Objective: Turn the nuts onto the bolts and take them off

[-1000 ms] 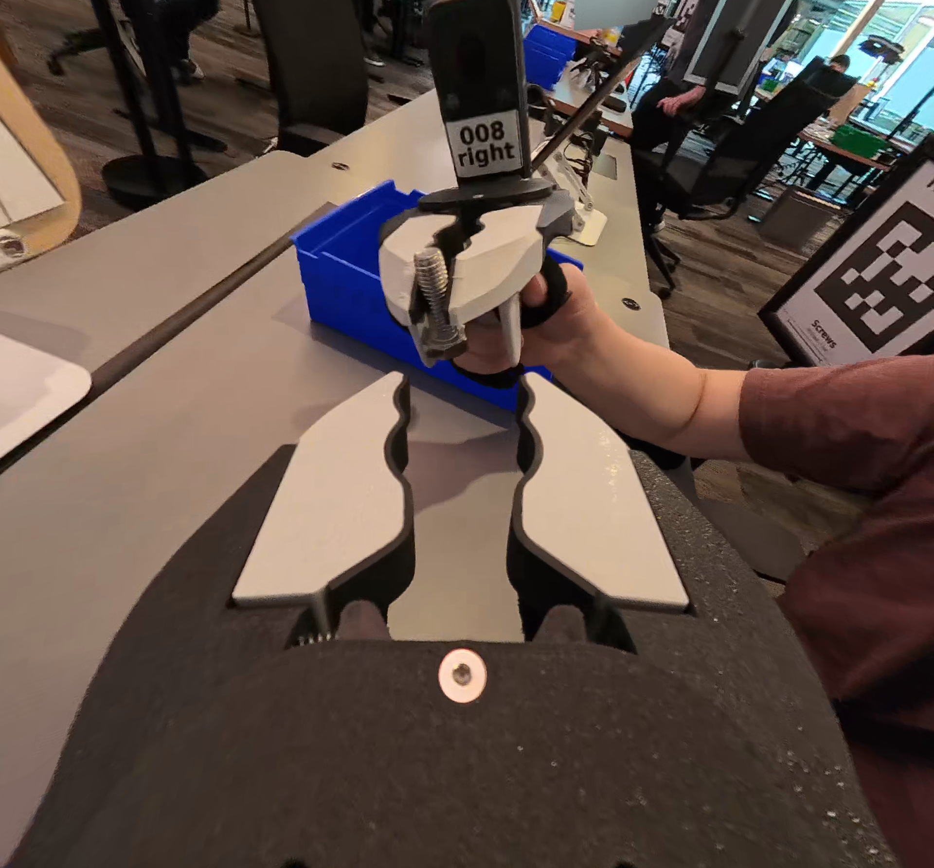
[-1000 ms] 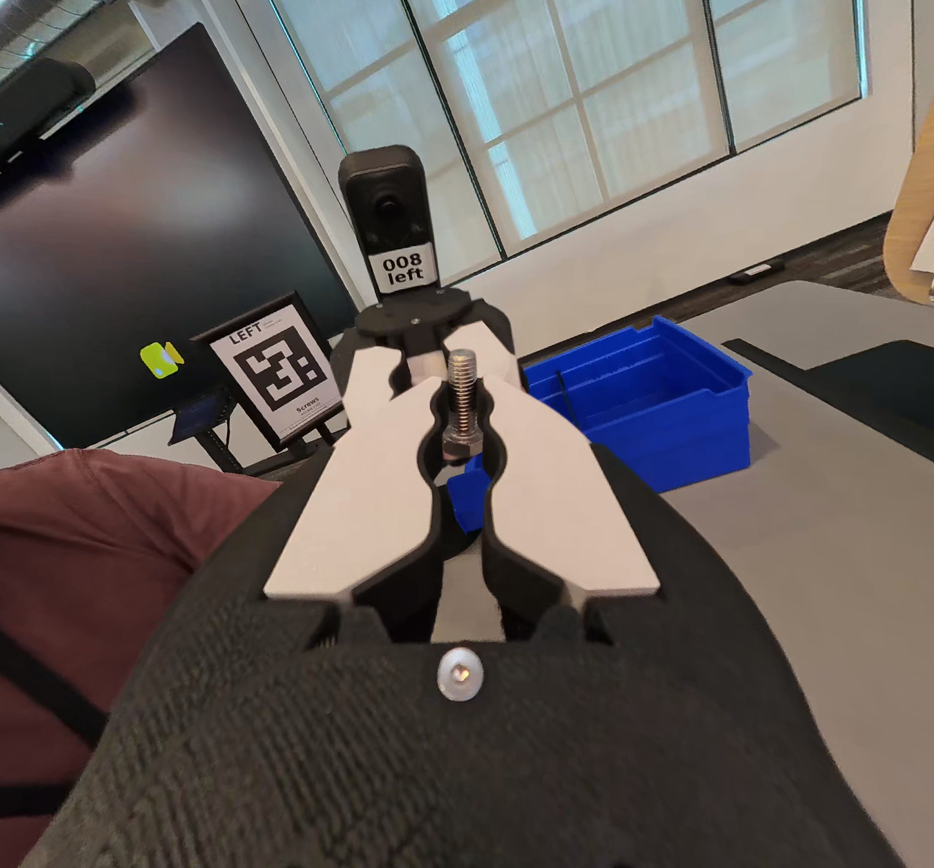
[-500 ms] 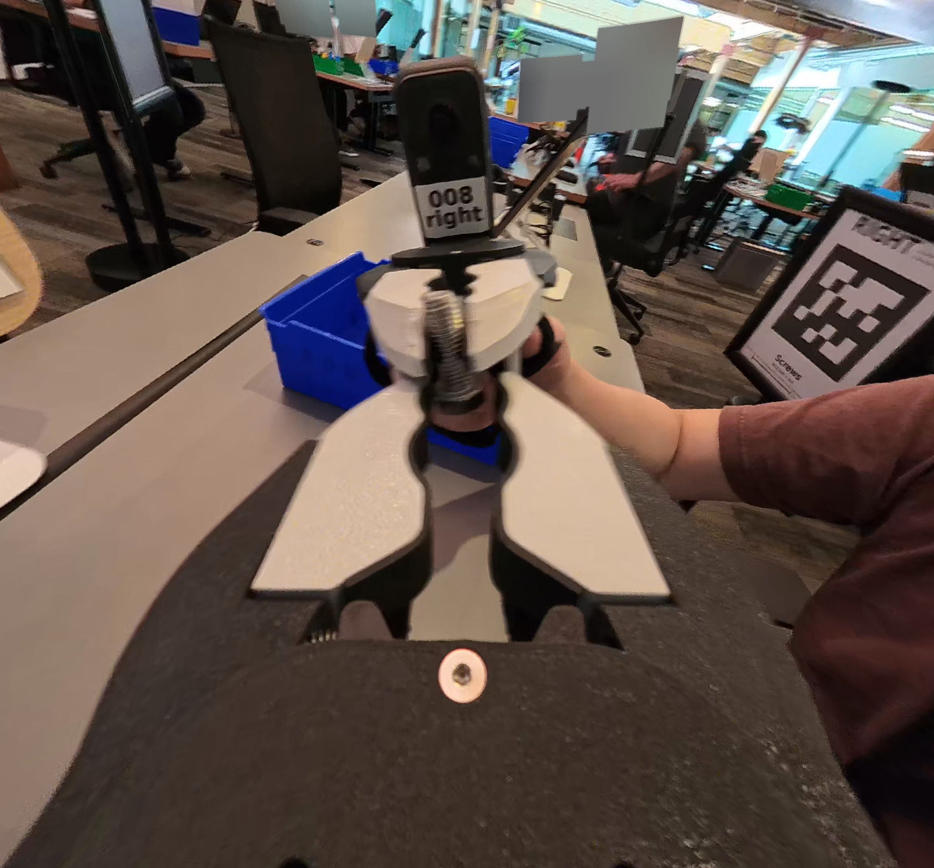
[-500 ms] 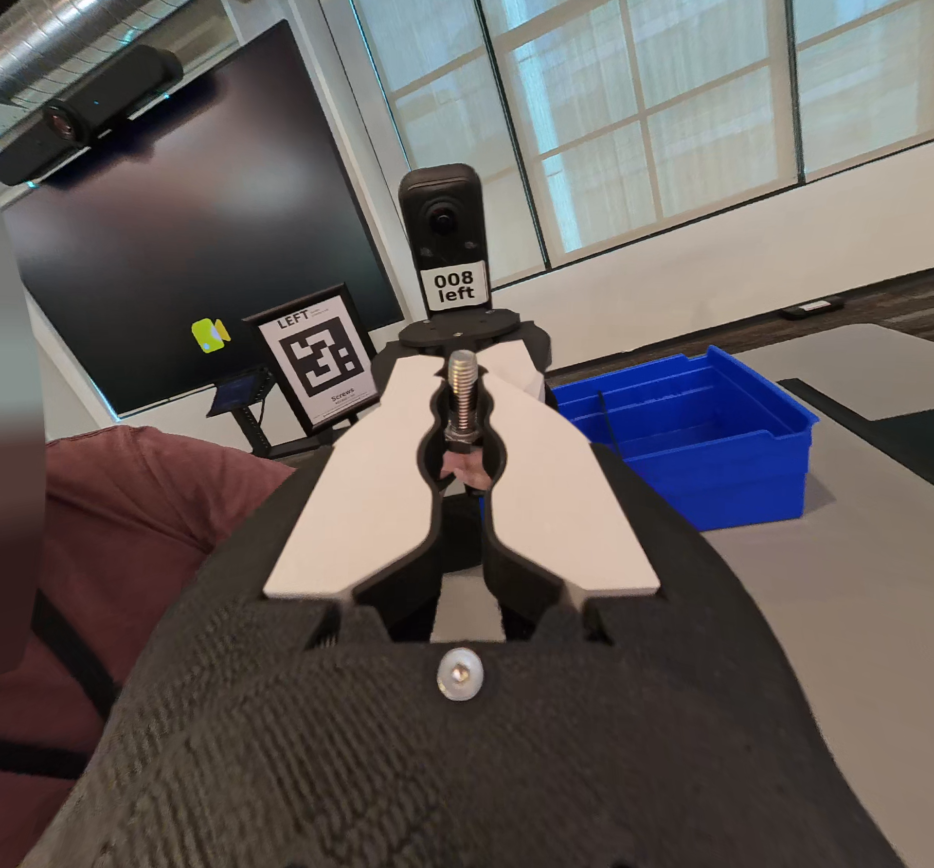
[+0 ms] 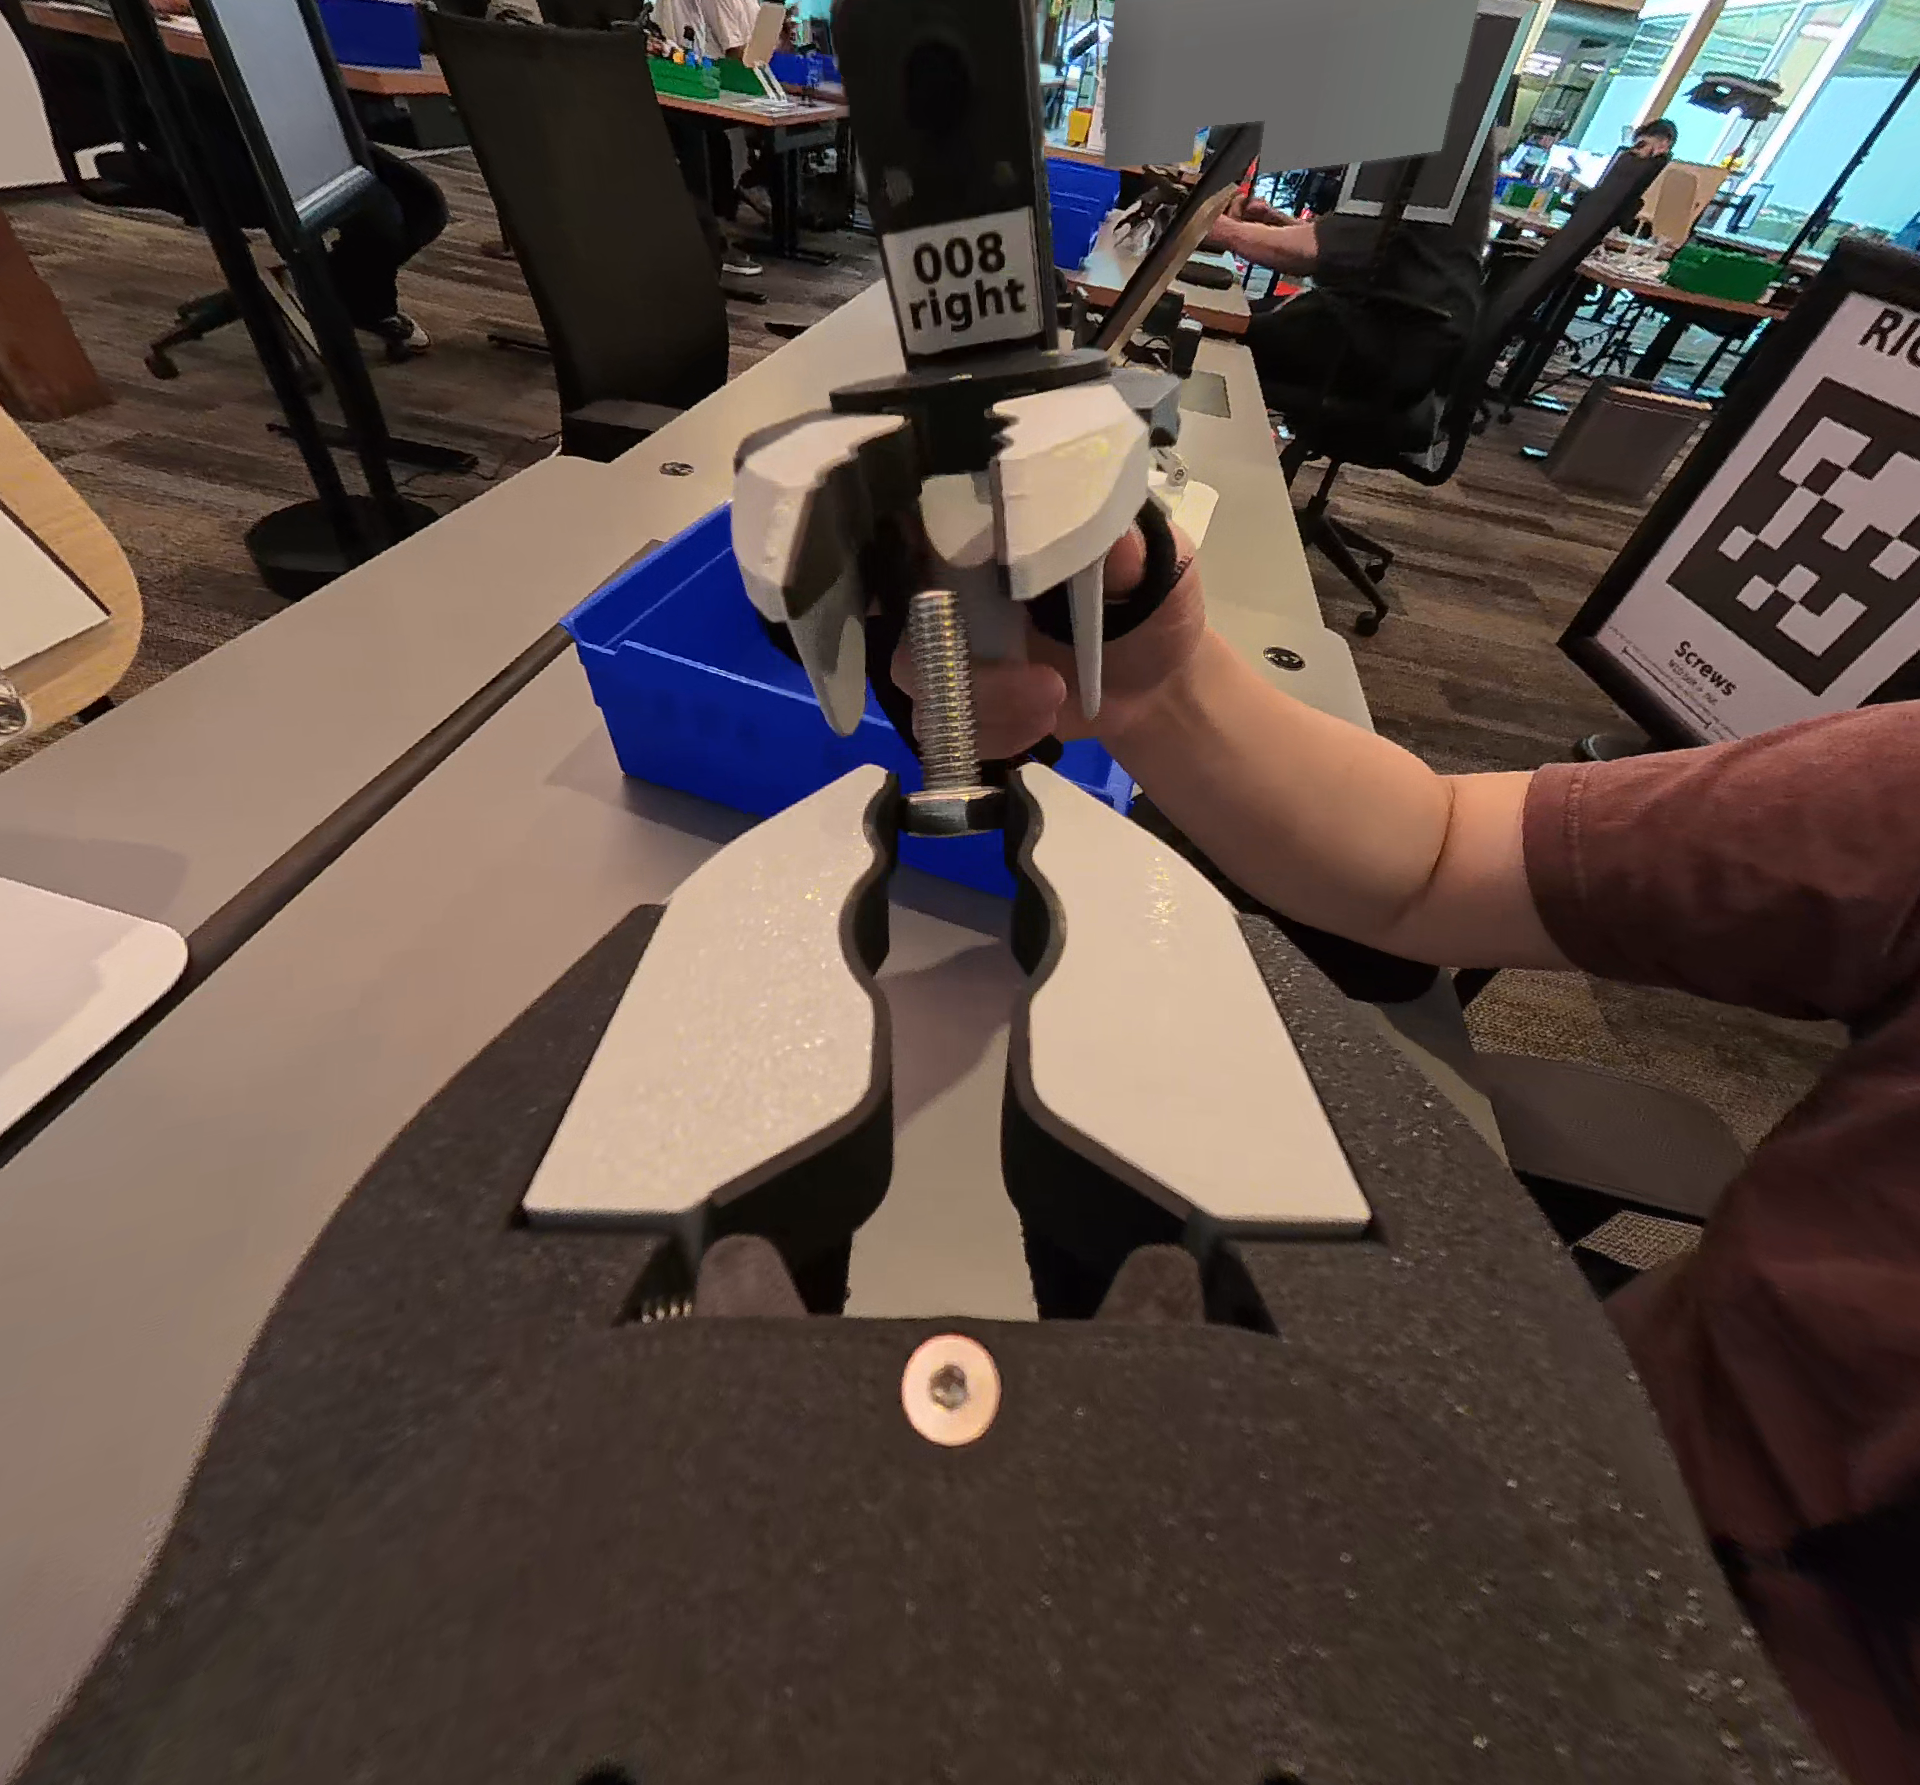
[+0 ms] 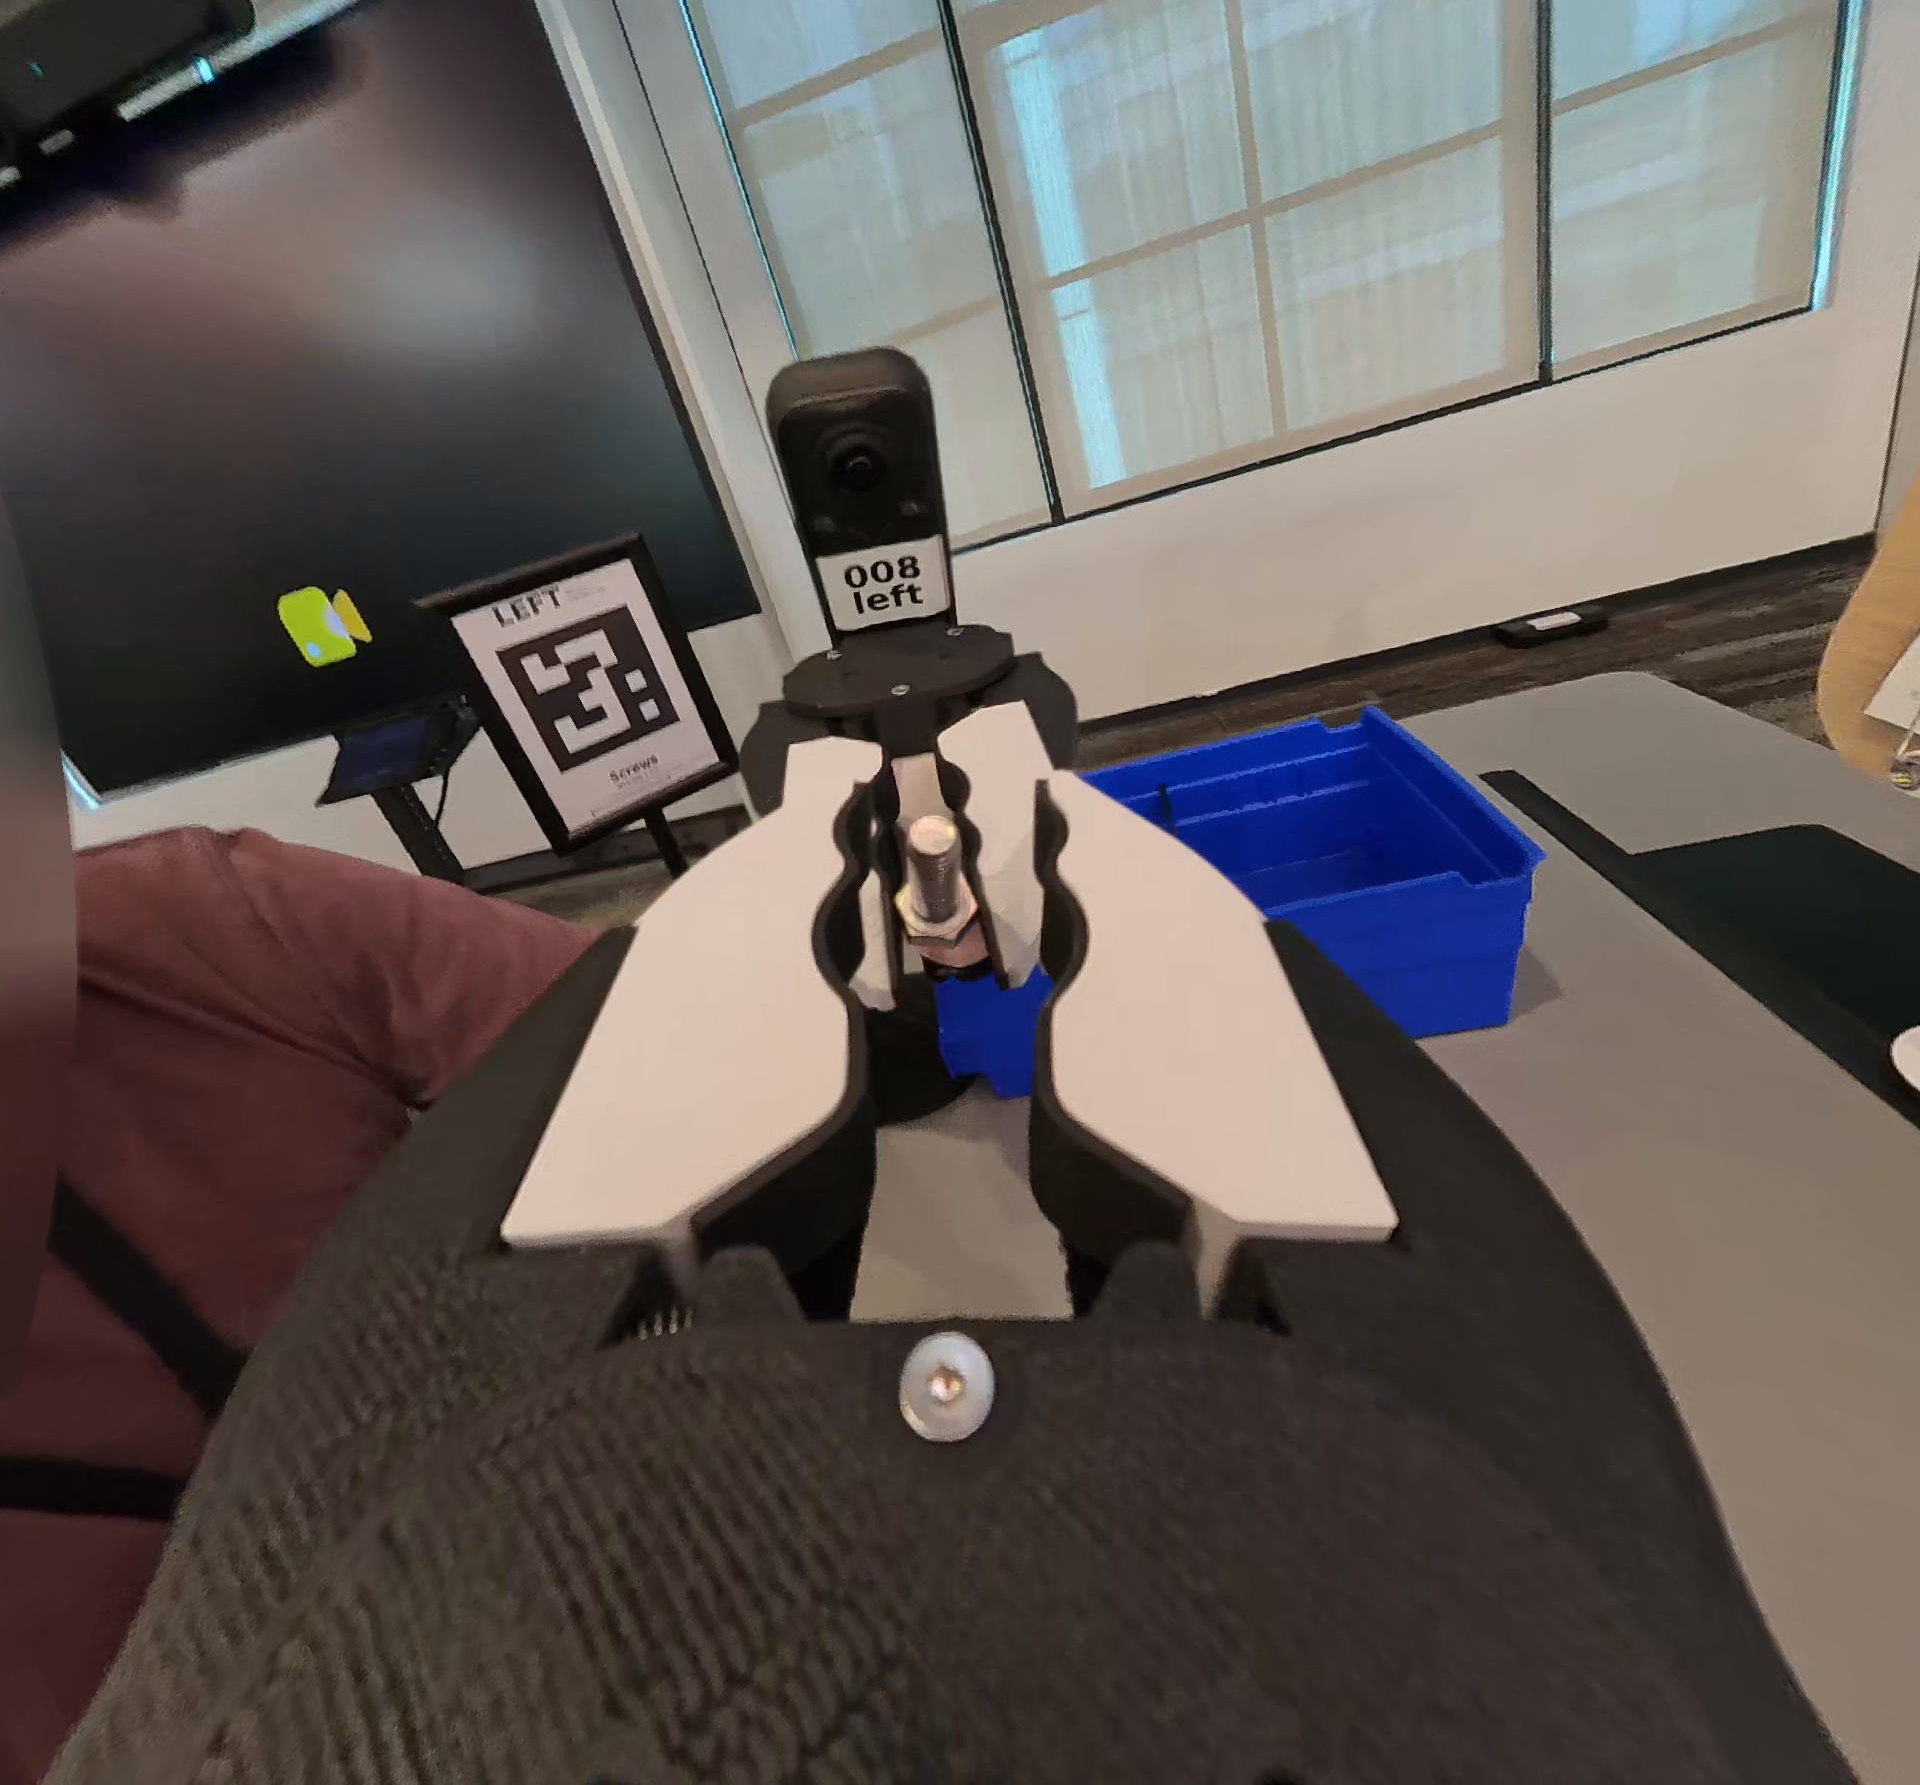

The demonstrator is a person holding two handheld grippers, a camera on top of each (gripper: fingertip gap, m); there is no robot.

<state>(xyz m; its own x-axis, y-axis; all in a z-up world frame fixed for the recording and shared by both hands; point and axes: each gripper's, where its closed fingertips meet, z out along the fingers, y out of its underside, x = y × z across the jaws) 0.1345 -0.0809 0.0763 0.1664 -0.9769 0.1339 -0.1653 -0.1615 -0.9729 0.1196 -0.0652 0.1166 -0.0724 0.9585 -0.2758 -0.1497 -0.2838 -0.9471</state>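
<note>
A silver bolt stands nearly upright between the two grippers, with a hex nut at its lower end. My left gripper is shut on the bolt at the nut, fingertips pinching it from both sides. My right gripper faces it from behind, jaws spread apart around the threaded shaft without gripping it. In the right wrist view my right gripper is open, and the bolt with its nut sits in the left gripper beyond.
A blue bin stands on the grey table just behind the grippers; it also shows in the right wrist view. A white tray lies at the table's left. Framed marker signs stand off the table's sides. My left and right fingertips are right by each other.
My left gripper moved up to the bolt and shut on its nut end. My right gripper, which held the bolt, has opened.
</note>
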